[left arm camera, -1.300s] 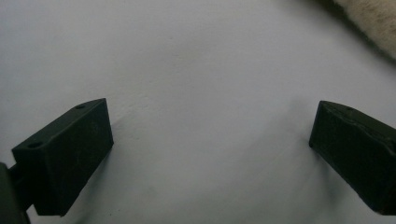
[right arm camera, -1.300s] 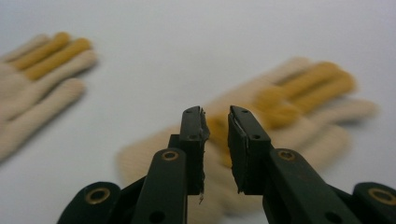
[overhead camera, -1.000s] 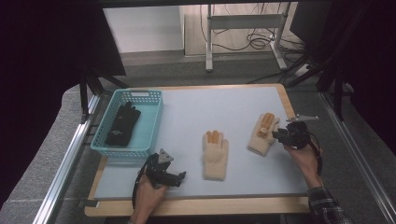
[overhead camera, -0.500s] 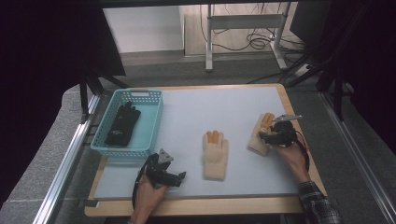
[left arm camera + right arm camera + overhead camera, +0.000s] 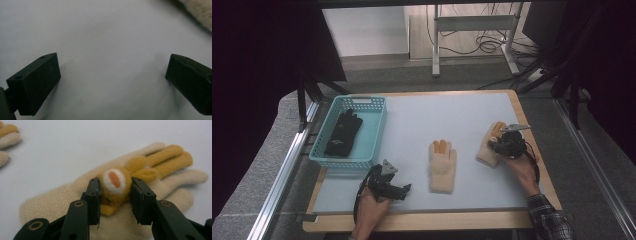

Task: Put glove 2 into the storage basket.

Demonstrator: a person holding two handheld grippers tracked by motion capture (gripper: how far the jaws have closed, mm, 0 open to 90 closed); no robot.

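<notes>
At the right side of the pale blue table mat [image 5: 472,115], the right gripper [image 5: 115,195] has its jaws, which have just been closing, pressed on both sides of a plush animal head [image 5: 114,190] sewn onto the back of a cream glove [image 5: 75,202]. That glove lies flat, its fingers pointing away from the person. A second cream glove [image 5: 442,165] lies mid-mat, well apart. Near the front edge, the left gripper [image 5: 404,190] rests with jaws spread wide, nothing between them. A black glove [image 5: 343,134] lies inside the teal basket [image 5: 377,135].
</notes>
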